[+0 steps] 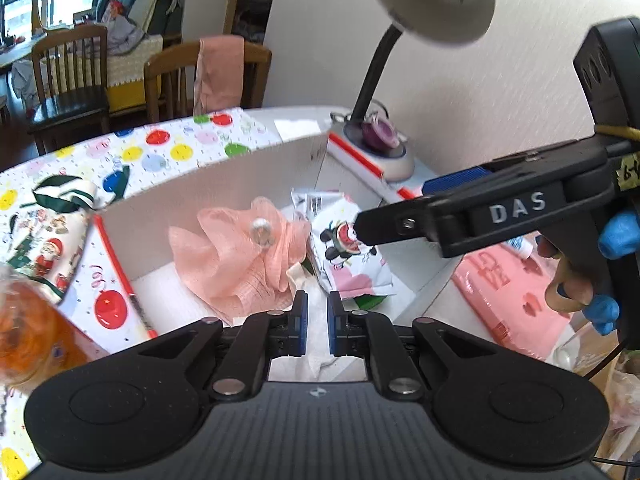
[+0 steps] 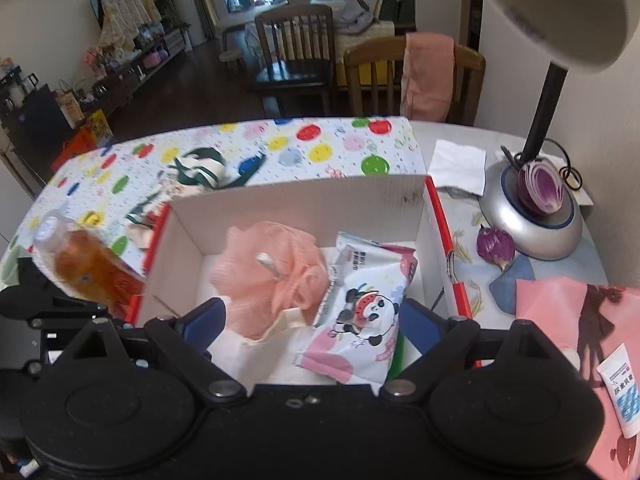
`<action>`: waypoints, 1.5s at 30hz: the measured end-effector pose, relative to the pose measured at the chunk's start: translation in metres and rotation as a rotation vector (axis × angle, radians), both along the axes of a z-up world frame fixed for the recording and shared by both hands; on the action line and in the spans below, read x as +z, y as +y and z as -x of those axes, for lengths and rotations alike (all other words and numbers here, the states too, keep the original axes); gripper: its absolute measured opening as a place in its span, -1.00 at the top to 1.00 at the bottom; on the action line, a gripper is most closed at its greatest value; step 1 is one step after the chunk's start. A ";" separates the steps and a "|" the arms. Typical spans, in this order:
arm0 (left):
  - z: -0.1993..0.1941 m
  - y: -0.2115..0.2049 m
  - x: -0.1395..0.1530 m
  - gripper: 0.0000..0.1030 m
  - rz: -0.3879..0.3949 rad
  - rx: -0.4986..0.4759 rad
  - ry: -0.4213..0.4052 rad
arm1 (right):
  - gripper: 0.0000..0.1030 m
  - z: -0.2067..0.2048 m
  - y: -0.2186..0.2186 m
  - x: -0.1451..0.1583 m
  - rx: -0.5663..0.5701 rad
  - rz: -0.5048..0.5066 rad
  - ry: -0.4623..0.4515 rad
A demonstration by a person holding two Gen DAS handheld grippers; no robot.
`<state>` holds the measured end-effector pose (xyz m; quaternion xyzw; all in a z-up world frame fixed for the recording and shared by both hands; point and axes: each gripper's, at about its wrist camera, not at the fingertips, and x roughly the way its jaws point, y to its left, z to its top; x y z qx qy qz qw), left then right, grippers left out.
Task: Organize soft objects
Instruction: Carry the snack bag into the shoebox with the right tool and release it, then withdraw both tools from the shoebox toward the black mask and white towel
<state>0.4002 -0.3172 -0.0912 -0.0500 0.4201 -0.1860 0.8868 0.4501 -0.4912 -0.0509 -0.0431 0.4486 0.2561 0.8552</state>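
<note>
A white cardboard box with red edges [image 2: 304,200] [image 1: 240,176] holds a pink mesh bath pouf [image 2: 264,276] [image 1: 236,256], a panda-print soft pack [image 2: 360,316] [image 1: 352,256] and a cream cloth [image 2: 276,332]. My right gripper [image 2: 316,320] is open wide, its blue pads either side of the pouf and pack above the box's near end. In the left wrist view it reaches in from the right, tip over the pack [image 1: 360,228]. My left gripper [image 1: 317,324] is nearly shut and empty over the white lining of the box.
A desk lamp [image 2: 536,224] with a cut purple onion [image 2: 540,188] on its base stands right of the box. A pink bag [image 2: 560,320] and a tube [image 2: 624,396] lie at the right. An orange bottle [image 2: 80,264] and a Christmas-print item [image 1: 44,248] lie left on the dotted cloth.
</note>
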 end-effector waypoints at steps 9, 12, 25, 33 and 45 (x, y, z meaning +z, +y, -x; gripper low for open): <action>0.041 0.031 0.031 0.83 0.023 0.024 -0.100 | -0.86 0.042 0.002 0.040 0.018 -0.066 -0.082; 0.055 0.044 0.041 0.83 0.039 0.042 -0.126 | -0.90 0.060 0.008 0.051 0.037 -0.079 -0.133; 0.118 0.115 0.069 0.83 0.054 0.125 -0.198 | -0.91 0.130 0.053 0.077 0.086 -0.179 -0.247; 0.160 0.170 0.070 0.82 0.044 0.182 -0.219 | -0.91 0.174 0.105 0.071 0.162 -0.221 -0.243; 0.199 0.255 0.051 -0.33 0.045 0.283 -0.201 | -0.92 0.199 0.181 0.051 0.200 -0.226 -0.176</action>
